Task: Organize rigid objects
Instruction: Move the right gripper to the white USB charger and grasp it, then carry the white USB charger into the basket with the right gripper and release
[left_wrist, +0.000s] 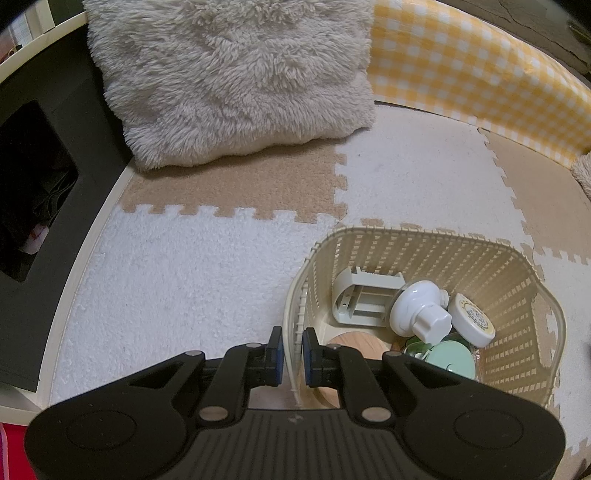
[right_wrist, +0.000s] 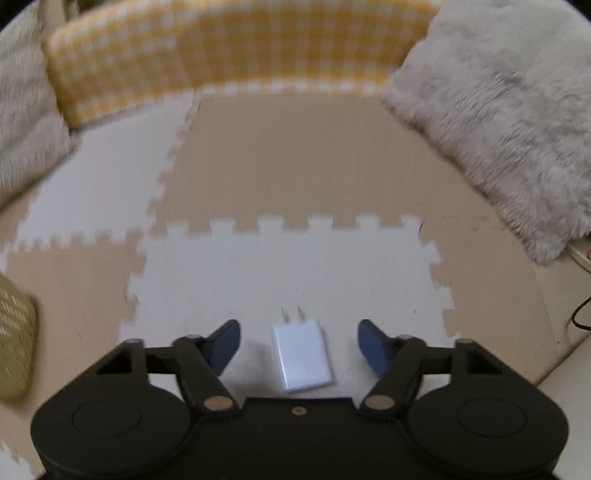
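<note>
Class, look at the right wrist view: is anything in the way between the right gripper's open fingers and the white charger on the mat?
Nothing visible. The charger lies flat on the mat between the right gripper's open fingers, pads not touching it.

I'm working on a home floor: foam puzzle mats (left_wrist: 229, 266), a fluffy cushion (left_wrist: 236, 81), a yellow gingham cushion (left_wrist: 476, 74).
</note>
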